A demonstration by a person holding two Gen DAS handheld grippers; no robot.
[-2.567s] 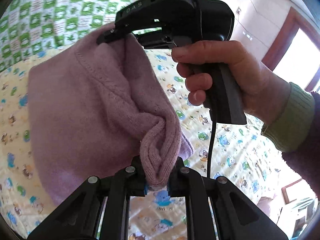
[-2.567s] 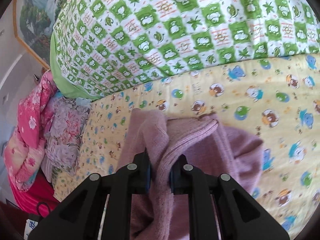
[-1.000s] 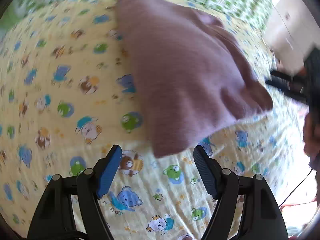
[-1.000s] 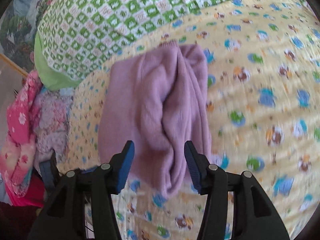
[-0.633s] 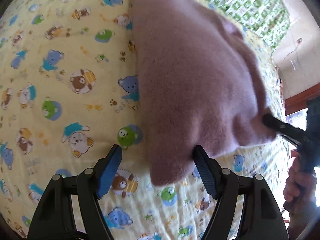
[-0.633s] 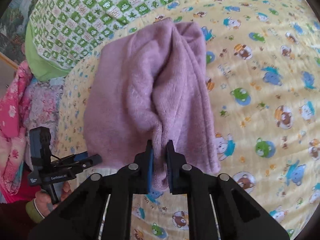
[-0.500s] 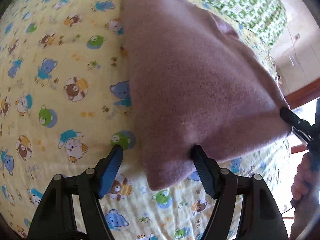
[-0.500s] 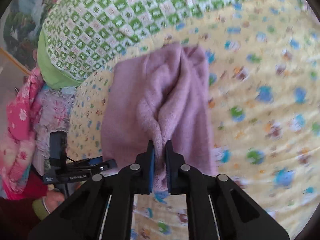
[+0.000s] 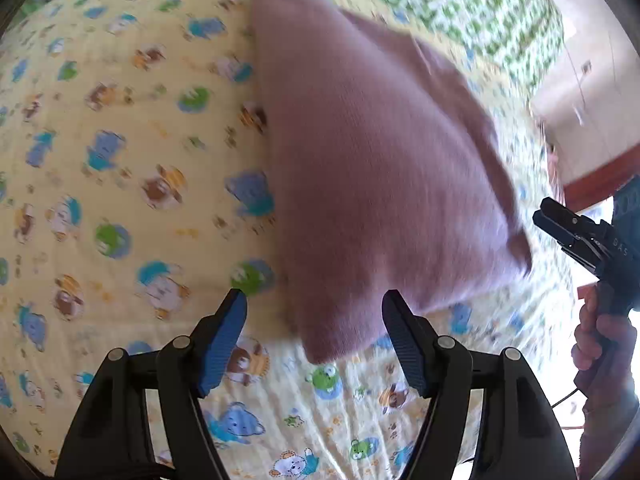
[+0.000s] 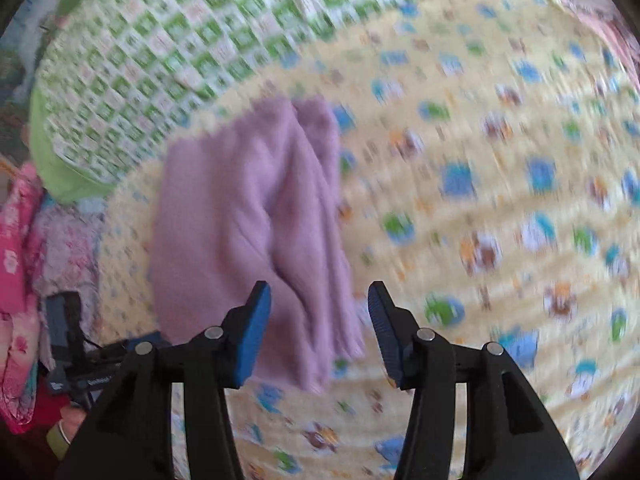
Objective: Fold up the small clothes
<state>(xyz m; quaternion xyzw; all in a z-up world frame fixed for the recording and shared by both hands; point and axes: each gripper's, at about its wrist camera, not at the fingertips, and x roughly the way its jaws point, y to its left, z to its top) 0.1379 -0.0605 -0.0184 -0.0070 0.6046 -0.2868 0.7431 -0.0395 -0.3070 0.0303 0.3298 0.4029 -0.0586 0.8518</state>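
A small mauve knit garment [image 9: 372, 160] lies folded on the yellow cartoon-print bedsheet [image 9: 120, 160]. My left gripper [image 9: 316, 308] is open and empty, with the garment's near corner just ahead between its blue pads. In the right wrist view the garment [image 10: 248, 232] lies bunched with a lengthwise crease. My right gripper [image 10: 320, 304] is open and empty just above the garment's near edge. The right gripper also shows at the right edge of the left wrist view [image 9: 560, 228], apart from the cloth. The left gripper shows at the lower left of the right wrist view [image 10: 116, 352].
A green-and-white checked quilt [image 10: 180, 40] lies along the far side of the bed. Pink floral bedding [image 10: 24, 260] is piled at the left. A wall and red-brown door frame [image 9: 592, 176] stand beyond the bed's right side.
My right gripper, shut on the garment's edge half a second ago, has opened and let it go. The garment has dropped flat. My left gripper stays open.
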